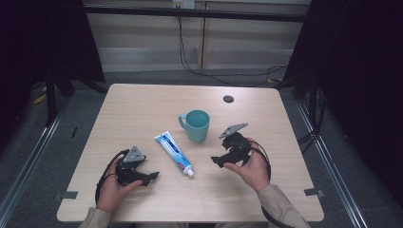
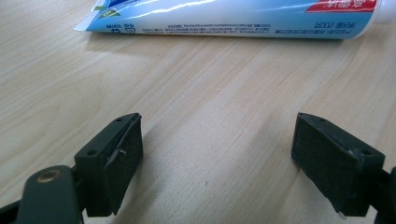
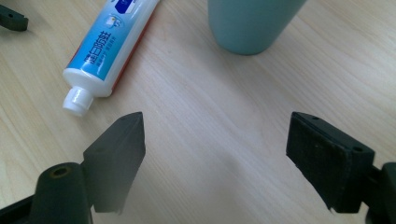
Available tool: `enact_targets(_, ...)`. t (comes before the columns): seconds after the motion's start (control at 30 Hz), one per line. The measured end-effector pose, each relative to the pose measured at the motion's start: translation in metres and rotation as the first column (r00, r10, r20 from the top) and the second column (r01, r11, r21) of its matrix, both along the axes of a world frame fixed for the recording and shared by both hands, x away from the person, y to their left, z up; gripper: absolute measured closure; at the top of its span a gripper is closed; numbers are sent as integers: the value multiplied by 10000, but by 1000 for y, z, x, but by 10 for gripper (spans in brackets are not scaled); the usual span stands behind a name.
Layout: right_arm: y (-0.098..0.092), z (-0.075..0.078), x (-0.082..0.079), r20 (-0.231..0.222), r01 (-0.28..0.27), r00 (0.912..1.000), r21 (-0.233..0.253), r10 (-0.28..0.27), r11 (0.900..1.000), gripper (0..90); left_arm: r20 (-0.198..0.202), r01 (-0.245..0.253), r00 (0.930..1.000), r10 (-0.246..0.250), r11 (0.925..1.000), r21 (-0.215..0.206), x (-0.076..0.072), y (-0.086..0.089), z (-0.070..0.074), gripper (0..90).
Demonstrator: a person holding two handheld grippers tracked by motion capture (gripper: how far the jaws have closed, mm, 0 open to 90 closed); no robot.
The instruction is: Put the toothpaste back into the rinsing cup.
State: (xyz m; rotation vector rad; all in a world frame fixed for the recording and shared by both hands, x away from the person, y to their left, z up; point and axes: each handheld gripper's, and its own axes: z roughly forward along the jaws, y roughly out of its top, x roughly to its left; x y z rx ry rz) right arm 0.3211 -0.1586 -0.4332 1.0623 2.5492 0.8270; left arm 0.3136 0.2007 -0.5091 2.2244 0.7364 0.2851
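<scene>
A blue and white toothpaste tube [image 1: 174,153] lies flat mid-table, its white cap [image 1: 189,173] toward the near edge. A teal mug [image 1: 196,125] stands upright just beyond it, handle to the left. My left gripper [image 1: 153,176] rests low on the table left of the tube, open, jaws empty; the tube [image 2: 233,18] lies across the top of the left gripper view. My right gripper [image 1: 217,160] sits right of the tube's cap, open and empty. In the right gripper view the tube [image 3: 109,46] is at upper left and the mug's base [image 3: 250,23] at the top.
The light wooden table [image 1: 142,109] has a small dark round grommet [image 1: 228,99] near its far edge. Black frame posts and cables stand beyond the table. Grey floor surrounds it.
</scene>
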Motion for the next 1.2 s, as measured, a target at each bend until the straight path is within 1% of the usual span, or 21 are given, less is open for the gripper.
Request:
enact_targets(0.07,6,1,3,-86,-216,9997,-55,216,9998,193,0,4,10000,-4,10000,2,0,0,0,164)
enact_targets(0.13,12,3,6,-167,-260,9995,-78,258,9996,194,-2,5,10000,-5,10000,3,0,0,0,164)
enact_targets(0.17,14,4,8,-130,-309,9994,-95,307,9995,197,-12,-36,10000,36,10000,-41,0,0,0,164)
enact_targets(0.2,16,5,9,-107,-336,9994,-73,335,9994,199,-8,7,10000,-7,10000,9,0,0,0,164)
enact_targets(0.3,20,8,14,-194,-374,9991,159,377,9992,207,-9,4,10000,-4,10000,3,0,0,0,164)
enact_targets(0.37,22,10,18,-353,-336,9988,322,347,9989,209,-10,3,10000,-3,10000,2,0,0,0,164)
enact_targets(0.4,23,11,19,-456,-296,9985,373,313,9989,211,-10,1,10000,-1,10000,4,0,0,0,164)
enact_targets(0.47,26,12,23,-521,-338,9980,368,357,9988,213,-10,2,10000,-2,10000,6,0,0,0,164)
enact_targets(0.53,29,14,25,-508,-397,9979,300,412,9988,219,-5,3,10000,-3,10000,5,0,0,0,164)
enact_targets(0.6,31,15,27,-624,-382,9973,206,394,9991,221,-6,5,10000,-5,10000,8,0,0,0,164)
enact_targets(0.7,34,16,29,-663,-405,9969,115,412,9991,223,-10,7,10000,-7,10000,7,0,0,0,164)
enact_targets(0.83,42,18,31,-834,-493,9953,92,499,9987,229,-9,9,10000,-9,10000,11,0,0,0,164)
enact_targets(0.93,48,18,32,-882,-645,9941,-34,640,9979,230,37,26,10000,-26,10000,53,0,0,0,163)
enact_targets(1.07,55,18,33,-911,-688,9935,-45,681,9976,231,23,17,10000,-17,10000,35,0,0,0,163)
enact_targets(1.2,65,15,34,-1023,-894,9909,-129,876,9959,236,36,23,10000,-24,10000,52,0,0,0,163)
